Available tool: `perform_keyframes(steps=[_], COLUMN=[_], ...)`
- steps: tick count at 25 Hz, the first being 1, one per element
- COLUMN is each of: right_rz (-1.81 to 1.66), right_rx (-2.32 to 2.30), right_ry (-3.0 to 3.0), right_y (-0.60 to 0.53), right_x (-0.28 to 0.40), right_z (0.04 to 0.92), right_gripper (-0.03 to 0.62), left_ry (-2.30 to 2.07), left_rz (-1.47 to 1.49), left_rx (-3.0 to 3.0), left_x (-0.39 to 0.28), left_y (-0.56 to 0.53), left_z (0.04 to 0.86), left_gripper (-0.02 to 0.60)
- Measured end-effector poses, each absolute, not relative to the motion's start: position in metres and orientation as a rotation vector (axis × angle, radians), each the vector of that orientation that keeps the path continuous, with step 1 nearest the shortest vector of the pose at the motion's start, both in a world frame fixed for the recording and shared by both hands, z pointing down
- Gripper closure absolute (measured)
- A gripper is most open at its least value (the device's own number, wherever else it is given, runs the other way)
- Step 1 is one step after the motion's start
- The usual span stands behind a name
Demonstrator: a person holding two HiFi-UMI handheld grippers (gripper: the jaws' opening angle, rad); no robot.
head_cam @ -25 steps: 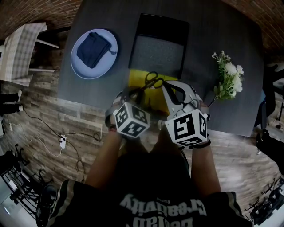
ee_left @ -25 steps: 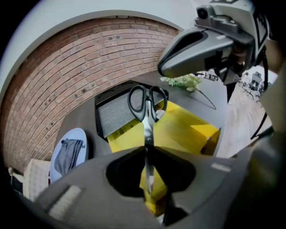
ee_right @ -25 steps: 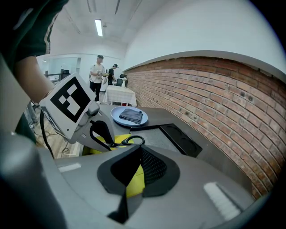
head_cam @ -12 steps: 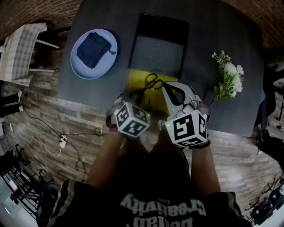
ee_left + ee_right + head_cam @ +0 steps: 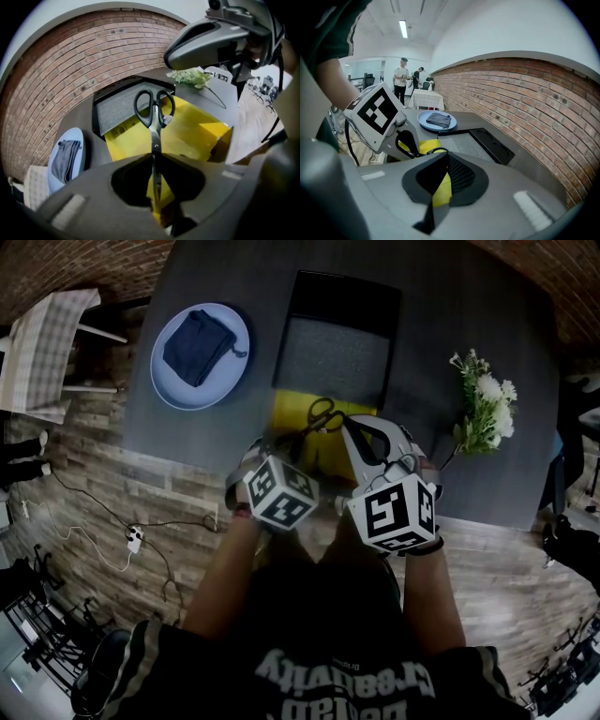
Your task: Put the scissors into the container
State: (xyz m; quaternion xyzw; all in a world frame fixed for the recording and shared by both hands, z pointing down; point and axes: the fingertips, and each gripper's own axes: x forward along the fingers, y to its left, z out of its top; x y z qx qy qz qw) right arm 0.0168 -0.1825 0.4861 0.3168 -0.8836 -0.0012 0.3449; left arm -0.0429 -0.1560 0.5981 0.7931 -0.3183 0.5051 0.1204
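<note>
Black-handled scissors hang by their blades from my left gripper, handles pointing away from me. In the left gripper view the jaws pinch the blades and the handles stand over a yellow open box. This yellow box lies on the dark table just in front of a black tray with a grey mat. My right gripper hovers close to the right of the scissors, jaws together and empty; a black handle loop shows just beyond its tips.
A blue plate with a dark folded cloth sits at the table's far left. A sprig of white flowers lies at the right. The table's near edge runs under both grippers. People stand far off in the right gripper view.
</note>
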Motion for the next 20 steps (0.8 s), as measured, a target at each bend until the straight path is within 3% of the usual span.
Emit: perform_keyframes(steps=[20], right_rz=[0.003], right_rx=[0.823], right_ry=[-2.291], right_y=[-0.186], right_x=[0.018], right_z=[0.489], right_gripper=[0.588], left_ry=[-0.854], left_rz=[1.601], left_rx=[2.256], left_x=[-0.043], left_y=[-0.152], left_z=[0.614], left_gripper=[0.518])
